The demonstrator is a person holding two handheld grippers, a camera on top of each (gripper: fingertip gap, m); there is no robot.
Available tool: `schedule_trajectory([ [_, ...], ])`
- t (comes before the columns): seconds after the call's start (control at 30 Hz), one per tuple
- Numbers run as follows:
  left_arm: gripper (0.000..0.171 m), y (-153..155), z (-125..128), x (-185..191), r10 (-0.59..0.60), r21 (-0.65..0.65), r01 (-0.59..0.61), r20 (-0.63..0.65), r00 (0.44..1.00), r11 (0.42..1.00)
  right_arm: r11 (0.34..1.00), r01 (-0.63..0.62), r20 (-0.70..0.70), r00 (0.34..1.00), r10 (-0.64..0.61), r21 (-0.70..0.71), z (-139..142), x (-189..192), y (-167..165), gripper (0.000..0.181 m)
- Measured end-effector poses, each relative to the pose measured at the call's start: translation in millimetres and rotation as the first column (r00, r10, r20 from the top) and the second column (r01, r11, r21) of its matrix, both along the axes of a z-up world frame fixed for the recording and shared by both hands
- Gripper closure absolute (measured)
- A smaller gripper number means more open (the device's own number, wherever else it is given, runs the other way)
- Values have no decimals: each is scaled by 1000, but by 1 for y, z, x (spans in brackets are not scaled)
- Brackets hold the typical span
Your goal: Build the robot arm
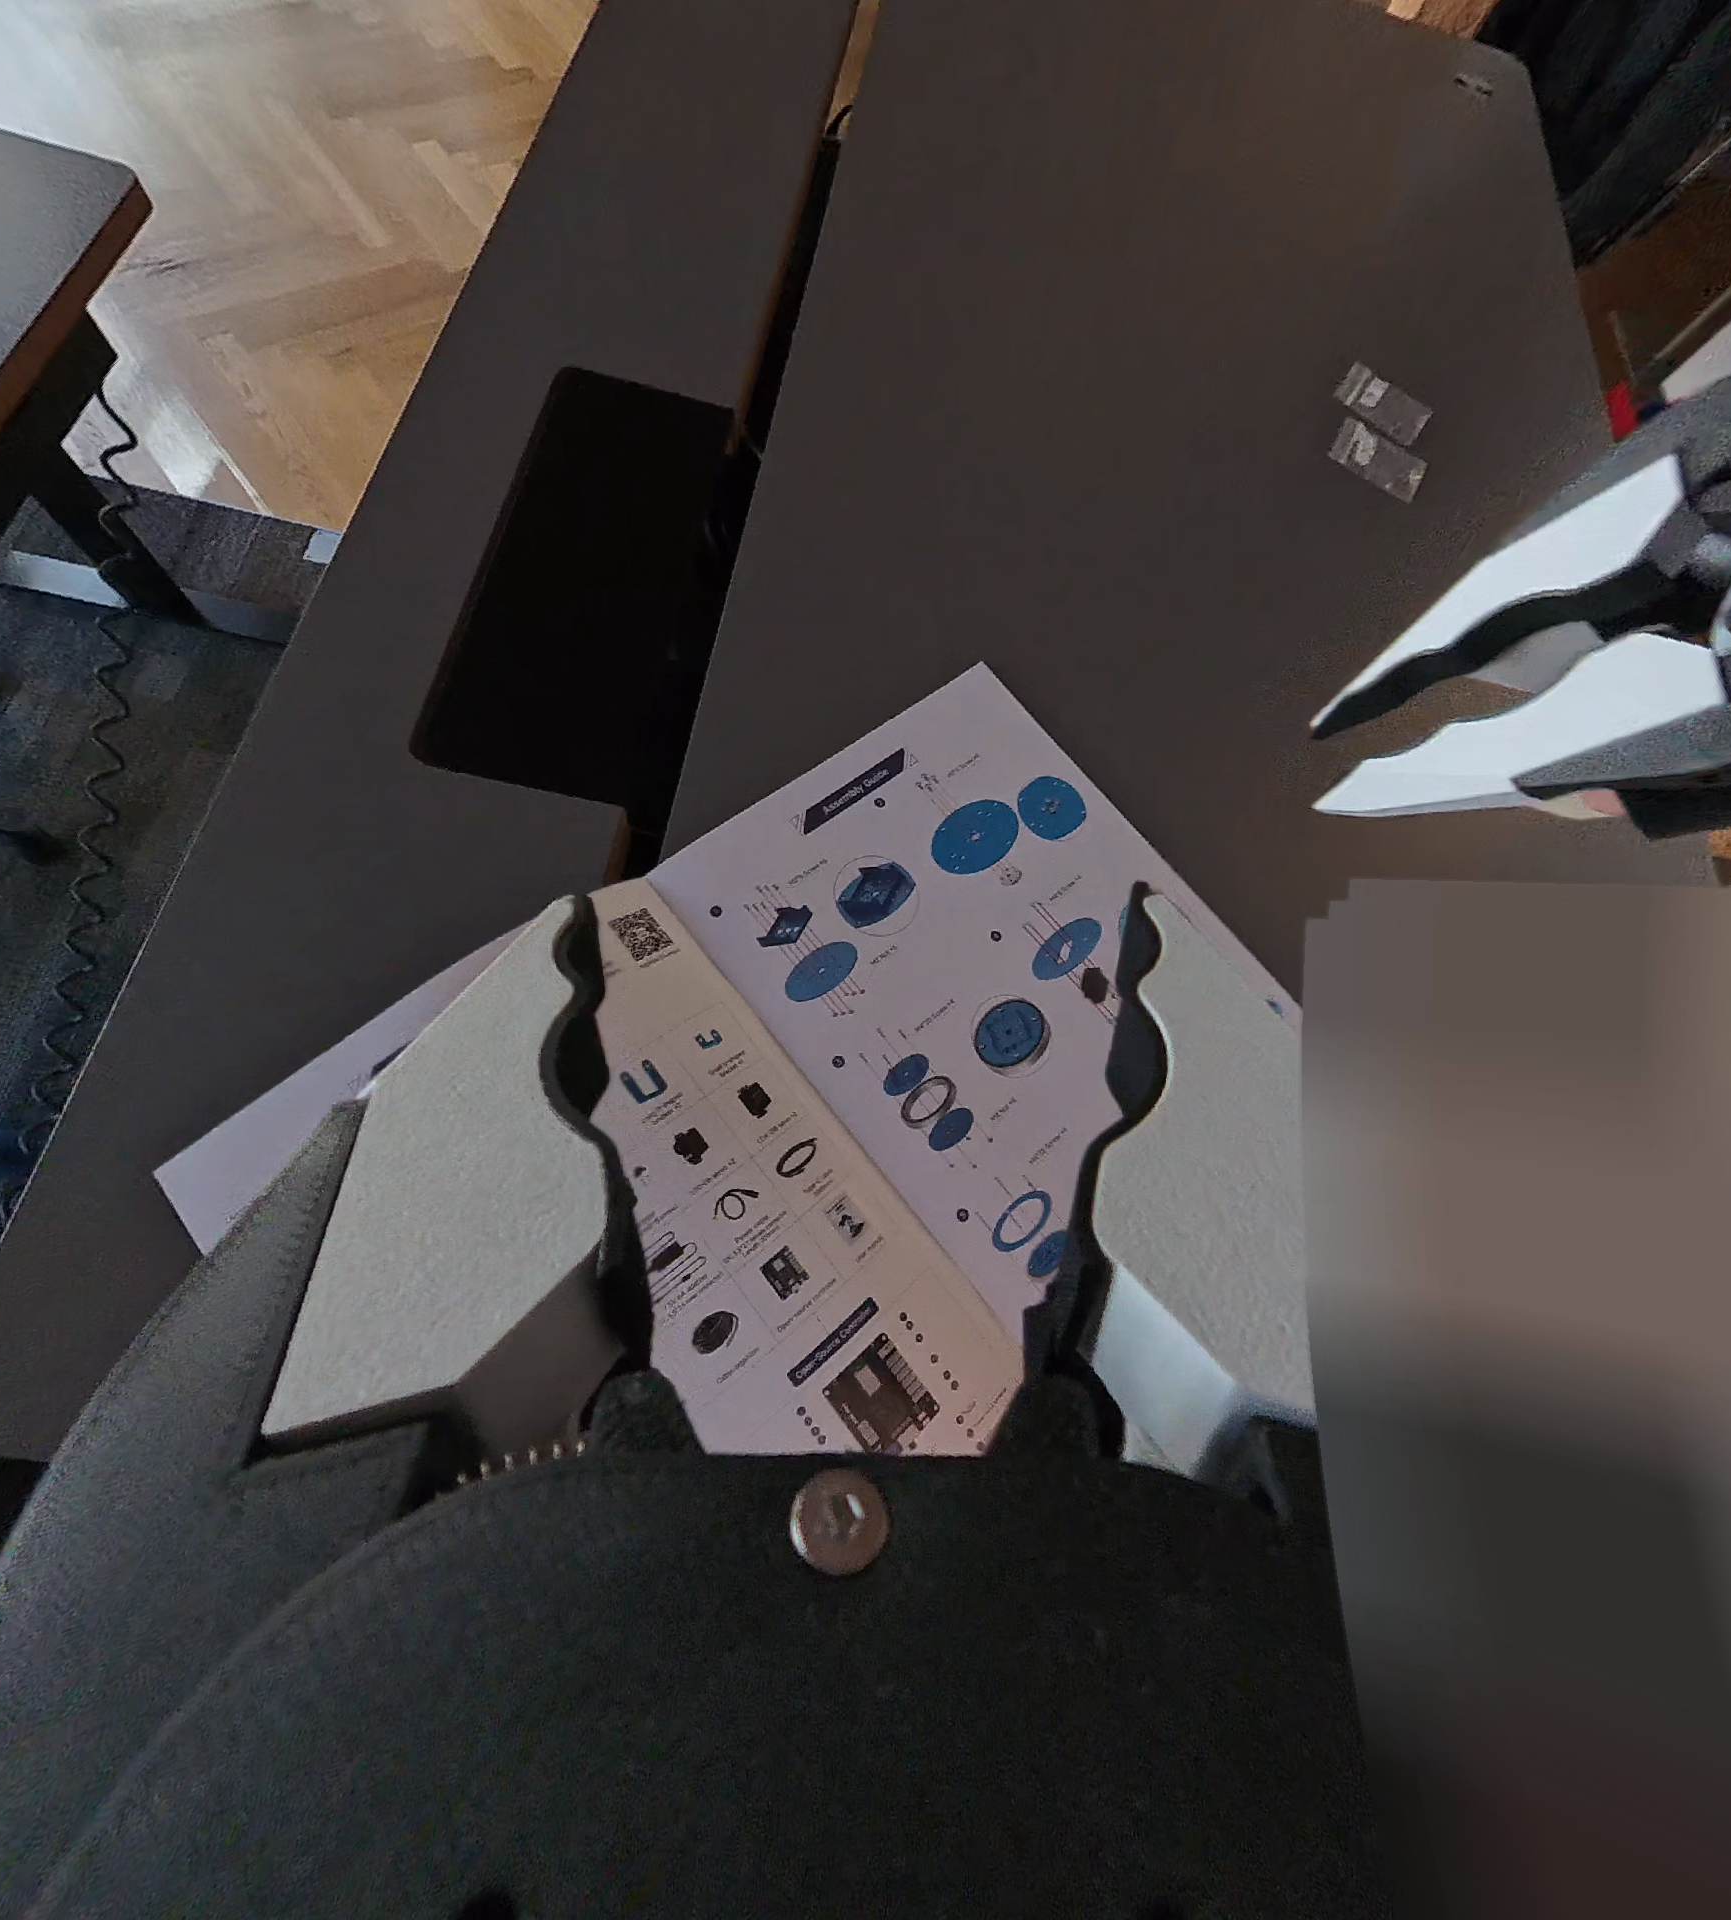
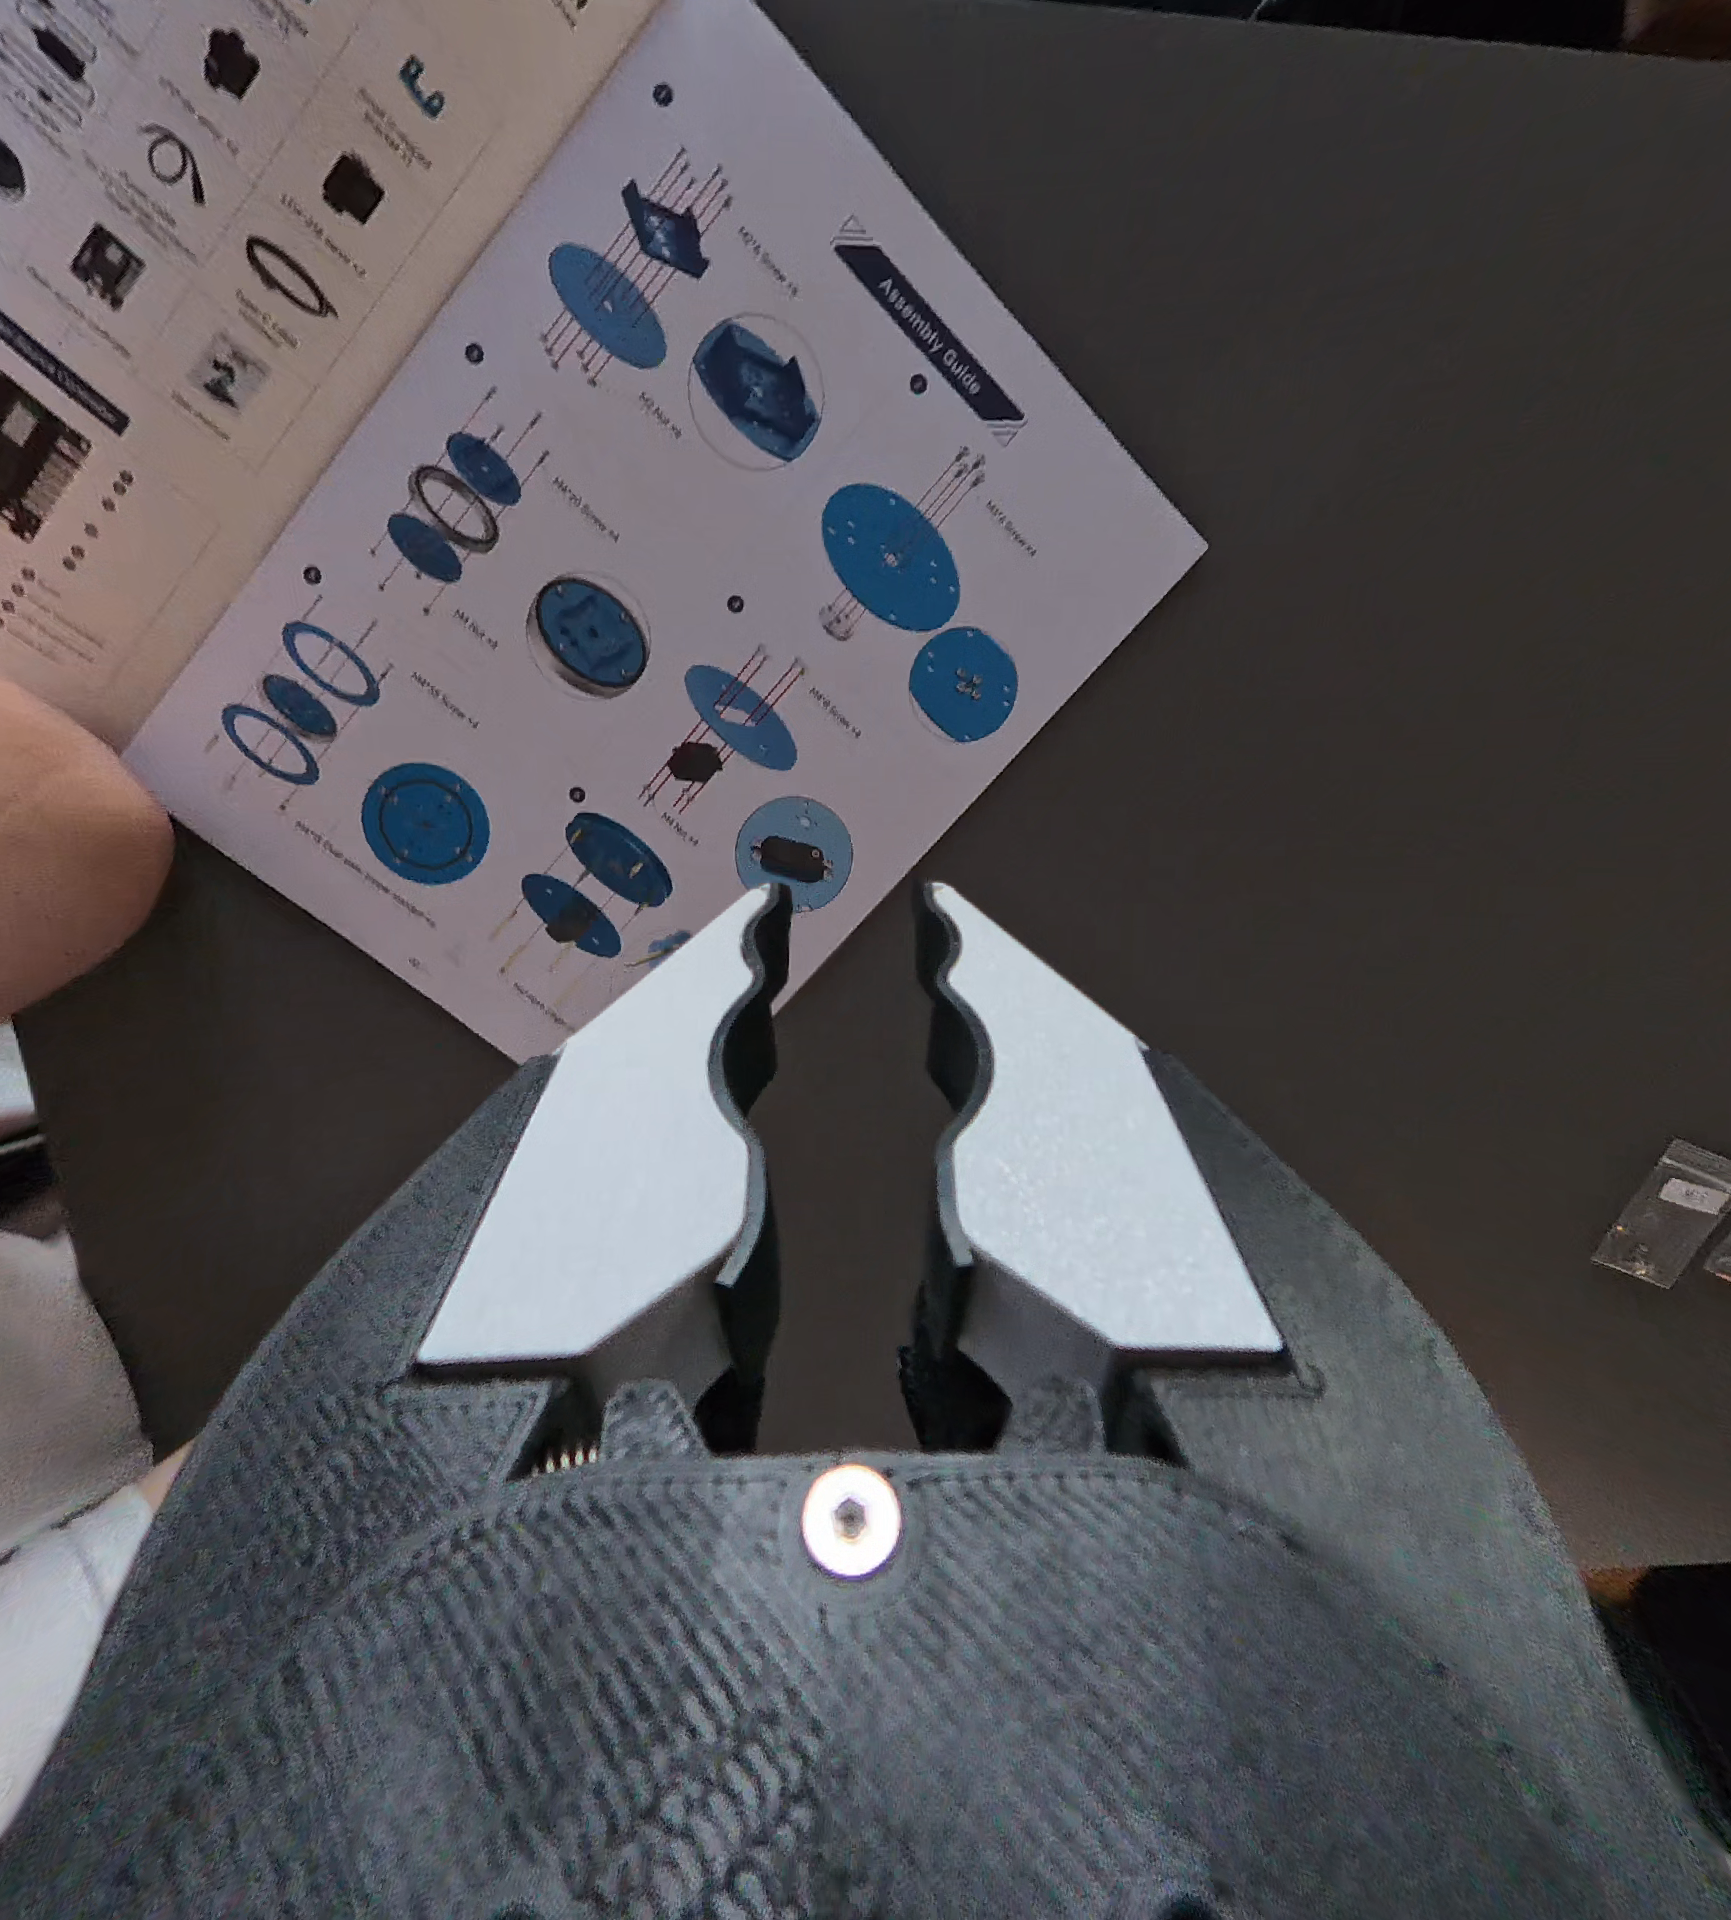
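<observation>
An open white instruction booklet (image 1: pixel 840 1039) with blue part diagrams lies on the dark table (image 1: pixel 1048 416). My left gripper (image 1: pixel 861 902) hovers above its middle fold, jaws wide open and empty. My right gripper (image 2: pixel 850 891) is open with a narrow gap and empty. It sits over the bare table just off the booklet's (image 2: pixel 632 520) near right edge, and its left fingertip overlaps that edge in its own view. It also shows in the left wrist view (image 1: pixel 1323 767), off to the right of the booklet. A person's hand (image 2: pixel 9 831) rests by the booklet's left side.
Two small clear plastic bags (image 2: pixel 1671 1226) lie on the table to the right of my right gripper, and show far right in the left wrist view (image 1: pixel 1380 426). A black rectangular pad (image 1: pixel 580 582) lies on the adjoining desk. Wooden floor (image 1: pixel 321 208) and a coiled cable (image 1: pixel 102 831) are at the left.
</observation>
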State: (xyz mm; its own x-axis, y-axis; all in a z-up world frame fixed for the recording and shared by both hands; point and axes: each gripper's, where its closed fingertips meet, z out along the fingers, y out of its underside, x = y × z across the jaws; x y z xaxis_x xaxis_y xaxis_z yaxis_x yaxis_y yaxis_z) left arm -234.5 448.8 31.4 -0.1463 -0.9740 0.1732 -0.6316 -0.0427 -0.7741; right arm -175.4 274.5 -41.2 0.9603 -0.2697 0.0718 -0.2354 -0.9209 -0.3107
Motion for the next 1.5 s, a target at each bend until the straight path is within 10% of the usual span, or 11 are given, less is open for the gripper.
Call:
schedule_trajectory([
  [1.5, 75, -25, -8, 8, -117, -69, 112, -84, 990, 991, 937, -268, -64, 963, 261, -224, -34, -19, -16, 181],
])
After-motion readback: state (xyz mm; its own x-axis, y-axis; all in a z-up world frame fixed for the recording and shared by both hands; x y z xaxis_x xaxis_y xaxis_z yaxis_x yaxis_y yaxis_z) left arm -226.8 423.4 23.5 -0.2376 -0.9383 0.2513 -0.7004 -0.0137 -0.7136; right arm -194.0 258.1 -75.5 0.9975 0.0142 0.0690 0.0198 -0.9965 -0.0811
